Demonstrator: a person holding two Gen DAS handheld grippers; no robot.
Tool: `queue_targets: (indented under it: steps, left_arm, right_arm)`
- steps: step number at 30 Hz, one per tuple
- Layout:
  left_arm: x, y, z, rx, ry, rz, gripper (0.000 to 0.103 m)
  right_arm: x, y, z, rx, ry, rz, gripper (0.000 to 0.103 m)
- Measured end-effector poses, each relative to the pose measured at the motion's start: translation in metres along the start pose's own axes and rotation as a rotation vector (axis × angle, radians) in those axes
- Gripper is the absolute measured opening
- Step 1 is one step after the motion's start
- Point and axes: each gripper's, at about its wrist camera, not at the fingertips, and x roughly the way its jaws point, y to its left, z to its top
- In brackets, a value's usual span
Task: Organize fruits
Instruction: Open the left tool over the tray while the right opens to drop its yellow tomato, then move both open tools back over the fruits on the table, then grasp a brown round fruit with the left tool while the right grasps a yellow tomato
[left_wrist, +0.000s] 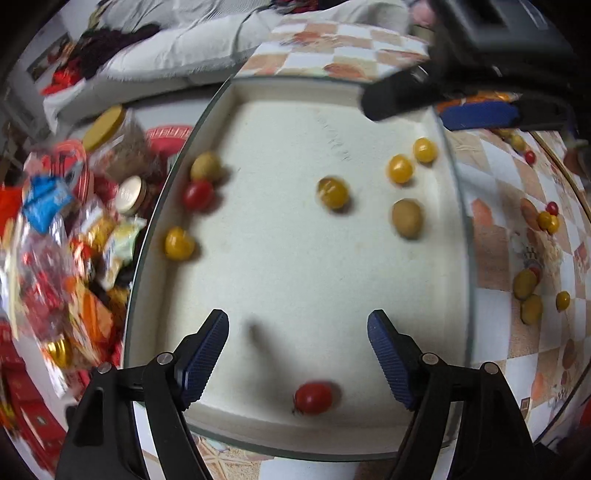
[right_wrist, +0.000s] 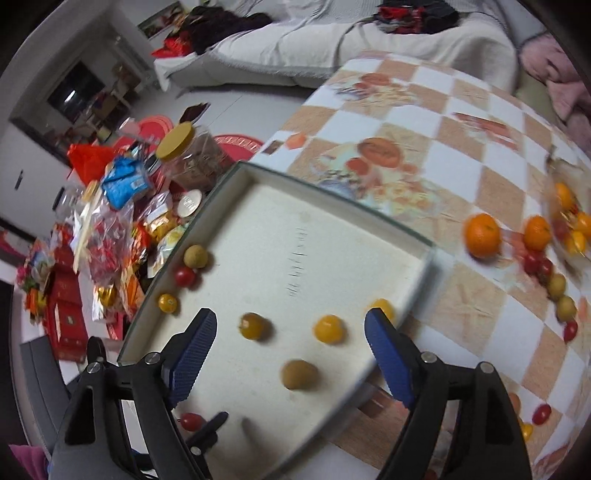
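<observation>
A white square tray (left_wrist: 280, 280) (right_wrist: 332, 251) holds several small fruits. My left gripper (left_wrist: 297, 354) is open and empty over the tray's near edge, just above a red cherry tomato (left_wrist: 313, 397). Yellow tomatoes (left_wrist: 400, 169) and a tan longan (left_wrist: 406, 218) lie at the tray's right, another red tomato (left_wrist: 198, 195) at its left. My right gripper (right_wrist: 290, 350) is open and empty above the tray, over a tan longan (right_wrist: 299, 374) and a yellow tomato (right_wrist: 328, 328). The right gripper also shows in the left wrist view (left_wrist: 436, 92).
Two oranges (right_wrist: 482, 235) and loose small fruits (right_wrist: 556, 286) lie on the checked tablecloth (right_wrist: 424, 147) right of the tray. More loose fruits (left_wrist: 528, 288) show in the left wrist view. Snack bags and jars (left_wrist: 66, 229) crowd the floor to the left. A sofa (right_wrist: 314, 40) stands behind.
</observation>
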Motion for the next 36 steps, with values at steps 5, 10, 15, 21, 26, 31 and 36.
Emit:
queue_targets:
  steps: [5,10,15,21,26,31,36]
  left_arm:
    - [-0.011,-0.027,0.018,0.084,-0.022,-0.024,0.079]
    - [-0.024,-0.069,0.033,0.175,-0.050,-0.121,0.079]
    - [-0.027,-0.115,0.030,0.290,-0.034,-0.197,0.079]
    - [-0.022,-0.160,0.011,0.374,0.017,-0.244,0.079]
    - [-0.010,-0.179,0.005,0.382,0.045,-0.256,0.079]
    - [-0.001,-0.178,0.003,0.344,0.067,-0.255,0.079]
    - [0.003,-0.177,0.002,0.334,0.081,-0.238,0.079]
  right_arm:
    - [-0.032,-0.044,-0.033,0.076,-0.022,-0.090,0.085]
    - [-0.063,-0.095,-0.088,0.175,0.008,-0.213,0.085]
    - [-0.080,-0.133,-0.146,0.289,0.065,-0.289,0.085]
    - [-0.082,-0.149,-0.186,0.369,0.092,-0.296,0.085]
    - [-0.075,-0.150,-0.193,0.354,0.097,-0.292,0.084]
    - [-0.070,-0.156,-0.193,0.350,0.098,-0.258,0.065]
    - [-0.060,-0.152,-0.189,0.301,0.121,-0.239,0.046]
